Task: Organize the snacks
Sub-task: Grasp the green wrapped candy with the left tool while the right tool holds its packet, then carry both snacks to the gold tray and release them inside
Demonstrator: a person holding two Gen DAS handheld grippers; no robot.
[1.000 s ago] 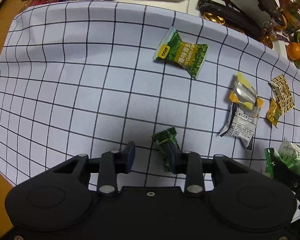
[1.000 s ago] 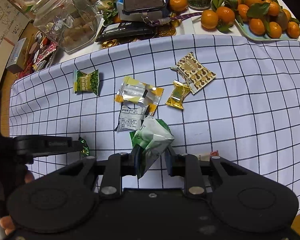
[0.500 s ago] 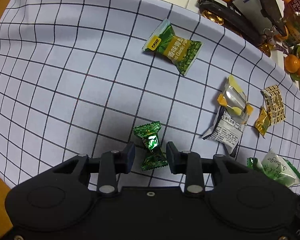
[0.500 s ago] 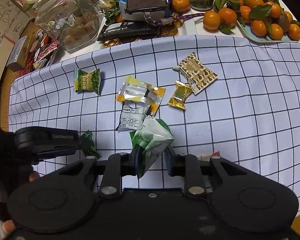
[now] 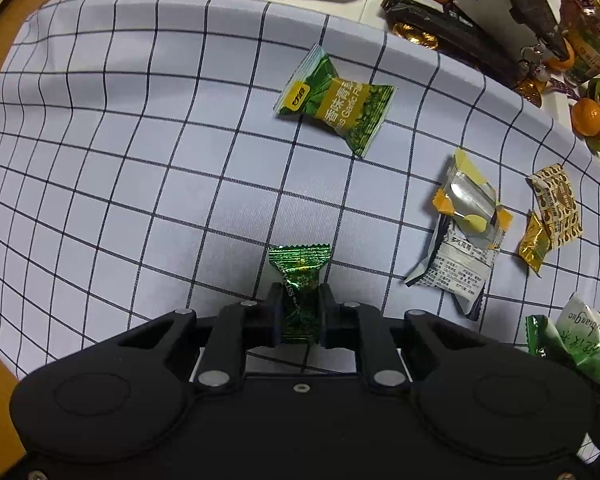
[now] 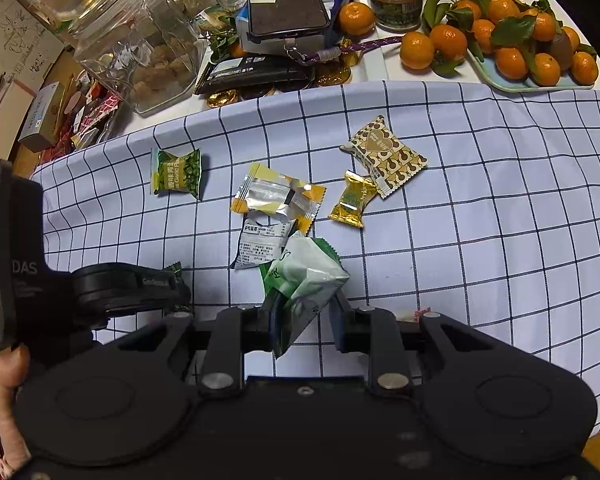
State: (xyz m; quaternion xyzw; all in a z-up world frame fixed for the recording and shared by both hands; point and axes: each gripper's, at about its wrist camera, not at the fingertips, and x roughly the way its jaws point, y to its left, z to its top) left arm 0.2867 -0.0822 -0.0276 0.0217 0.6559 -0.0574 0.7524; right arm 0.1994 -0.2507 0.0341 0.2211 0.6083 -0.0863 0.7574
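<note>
A checked cloth (image 5: 140,128) covers the bench, with snack packets scattered at its right side. The right hand-held gripper (image 6: 306,316) is clamped on a green-and-white packet (image 6: 308,276) above it. The left hand-held gripper (image 5: 300,312), pointing down, has clamped together on a small green candy (image 5: 300,276).

"Garlic" shows on the green pea packet (image 5: 336,106); "DAS" on the black device (image 6: 14,268), left edge.
</note>
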